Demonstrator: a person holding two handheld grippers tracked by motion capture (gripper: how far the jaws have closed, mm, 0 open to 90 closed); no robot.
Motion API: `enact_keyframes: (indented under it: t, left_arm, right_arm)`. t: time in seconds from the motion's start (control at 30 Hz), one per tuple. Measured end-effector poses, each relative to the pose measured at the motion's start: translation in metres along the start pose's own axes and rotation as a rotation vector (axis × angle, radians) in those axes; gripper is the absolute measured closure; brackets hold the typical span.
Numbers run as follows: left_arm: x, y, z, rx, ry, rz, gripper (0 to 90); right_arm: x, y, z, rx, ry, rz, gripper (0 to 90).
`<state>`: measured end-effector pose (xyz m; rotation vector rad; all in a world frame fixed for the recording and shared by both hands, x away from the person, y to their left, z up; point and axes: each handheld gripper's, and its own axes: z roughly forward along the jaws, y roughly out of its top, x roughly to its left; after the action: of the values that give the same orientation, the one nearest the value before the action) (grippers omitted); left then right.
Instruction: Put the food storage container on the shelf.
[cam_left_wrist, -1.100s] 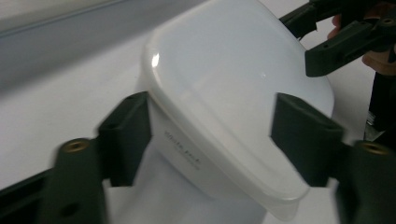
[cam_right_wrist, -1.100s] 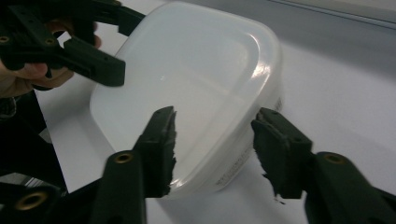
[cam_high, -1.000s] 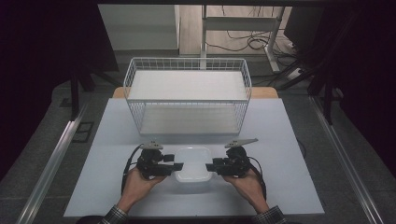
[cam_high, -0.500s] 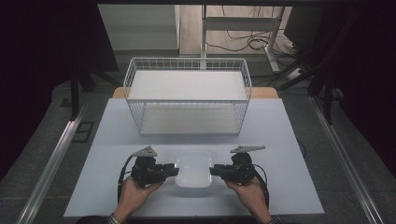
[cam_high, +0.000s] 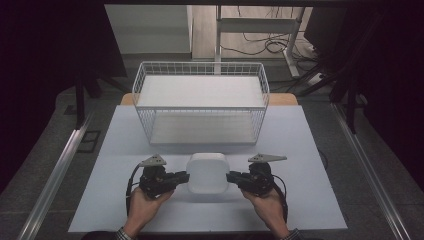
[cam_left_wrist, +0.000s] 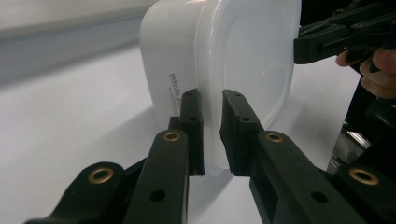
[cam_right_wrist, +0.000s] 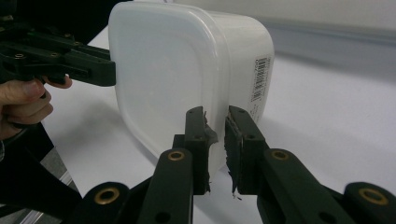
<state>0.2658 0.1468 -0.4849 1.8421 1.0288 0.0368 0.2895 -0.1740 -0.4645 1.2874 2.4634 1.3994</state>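
both the left gripper (cam_high: 186, 176) and right gripper (cam_high: 229, 176), jaws just closing, pinch opposite rims of the white lidded container (cam_high: 207, 172), tipped on edge.

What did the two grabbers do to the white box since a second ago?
Both grippers, left and right, have just been closing their jaws and now pinch the rim of the white container from each side. The container has tipped up onto its edge. The wire basket stayed put.

A lidded plastic container (cam_high: 207, 172) is sitting between the left tongs (cam_high: 184, 177) and right tongs (cam_high: 231, 177) on the counter (cam_high: 300, 150), with a wire basket (cam_high: 200, 102) standing behind it.
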Motion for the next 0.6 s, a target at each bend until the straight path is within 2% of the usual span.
enact_keyframes:
  t: [0.2,0.33,0.6]
  left_arm:
    - [-0.001,0.010,-0.007,-0.020,0.016,0.016,80.1]
    - [-0.003,0.022,-0.013,-0.038,0.027,0.031,80.1]
    - [-0.006,0.057,-0.030,-0.085,0.043,0.062,80.1]
  right_arm:
    - [0.003,0.010,-0.003,-0.024,-0.004,-0.020,78.8]
    - [0.006,0.025,-0.007,-0.052,-0.007,-0.042,78.8]
    - [0.010,0.053,-0.015,-0.102,-0.003,-0.074,78.7]
